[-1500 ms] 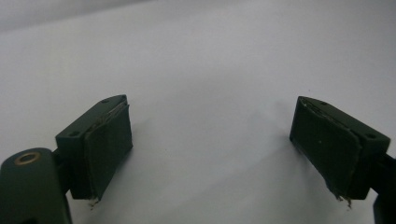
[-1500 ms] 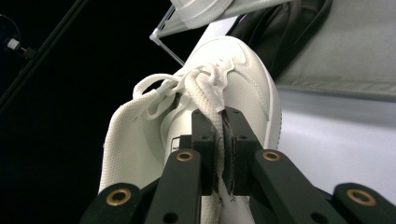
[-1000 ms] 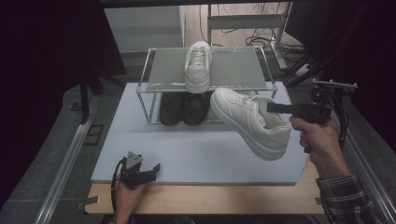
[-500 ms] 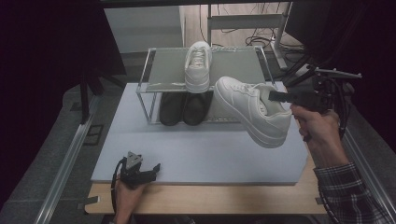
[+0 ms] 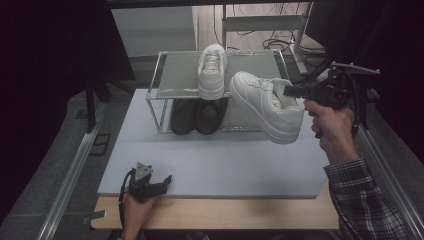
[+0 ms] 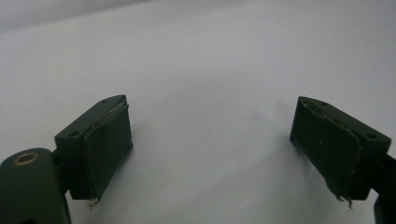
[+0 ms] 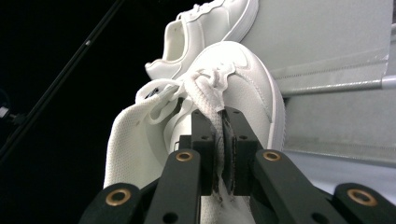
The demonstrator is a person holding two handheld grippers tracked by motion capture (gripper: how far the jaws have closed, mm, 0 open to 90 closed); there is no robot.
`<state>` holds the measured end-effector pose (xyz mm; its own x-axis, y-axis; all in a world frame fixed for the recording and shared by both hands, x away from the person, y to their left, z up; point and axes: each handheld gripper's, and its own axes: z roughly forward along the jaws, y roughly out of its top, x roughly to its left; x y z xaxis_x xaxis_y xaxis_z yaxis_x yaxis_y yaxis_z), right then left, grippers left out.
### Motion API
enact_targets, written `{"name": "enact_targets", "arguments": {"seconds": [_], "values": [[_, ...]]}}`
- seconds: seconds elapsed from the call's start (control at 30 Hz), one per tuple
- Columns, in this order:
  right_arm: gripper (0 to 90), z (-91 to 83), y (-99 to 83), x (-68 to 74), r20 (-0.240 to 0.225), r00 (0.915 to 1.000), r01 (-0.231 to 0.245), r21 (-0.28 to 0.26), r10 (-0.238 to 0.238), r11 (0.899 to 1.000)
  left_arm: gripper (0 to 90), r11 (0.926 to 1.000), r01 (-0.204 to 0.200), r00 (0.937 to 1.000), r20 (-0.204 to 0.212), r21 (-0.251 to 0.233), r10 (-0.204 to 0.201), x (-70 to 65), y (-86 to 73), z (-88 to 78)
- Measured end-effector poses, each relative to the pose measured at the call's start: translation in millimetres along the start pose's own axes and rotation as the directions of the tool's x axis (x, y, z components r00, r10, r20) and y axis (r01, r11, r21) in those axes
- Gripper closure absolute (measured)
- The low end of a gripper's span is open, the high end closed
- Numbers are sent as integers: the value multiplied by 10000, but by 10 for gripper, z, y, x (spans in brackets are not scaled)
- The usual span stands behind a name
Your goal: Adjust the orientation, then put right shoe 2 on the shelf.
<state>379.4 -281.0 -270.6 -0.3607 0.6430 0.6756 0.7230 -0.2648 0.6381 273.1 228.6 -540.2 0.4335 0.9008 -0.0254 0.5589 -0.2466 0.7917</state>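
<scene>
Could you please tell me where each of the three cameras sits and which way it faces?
High view: above the person's side, facing forward and down on the table; both forearms show.
Left gripper view: on the left gripper, facing the bare mat; open jaws show.
Right gripper view: on the right gripper, facing the rack; jaws pinch the held white shoe.
Shared: the held white shoe and second white shoe appear in the high and right gripper views.

Right tool (image 5: pixel 292 91) is raised, its jaws clamped tight; left tool (image 5: pixel 167 179) rests low with jaws spread wide
</scene>
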Motion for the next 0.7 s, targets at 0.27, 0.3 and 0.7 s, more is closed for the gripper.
{"name": "enact_targets", "arguments": {"seconds": [0.27,0.3,0.7], "values": [[841,153,73,-9,218,9996,-172,-233,177,9996,118,10000,20,10000,15,-6,-20,1,0,-1],[841,170,79,-13,256,9996,-149,-278,156,9995,119,10000,-1,10000,-4,-2,1,-1,0,1],[838,363,160,-44,723,9970,-241,-700,292,9973,118,10000,-43,10000,8,28,43,2,0,-2]]}}
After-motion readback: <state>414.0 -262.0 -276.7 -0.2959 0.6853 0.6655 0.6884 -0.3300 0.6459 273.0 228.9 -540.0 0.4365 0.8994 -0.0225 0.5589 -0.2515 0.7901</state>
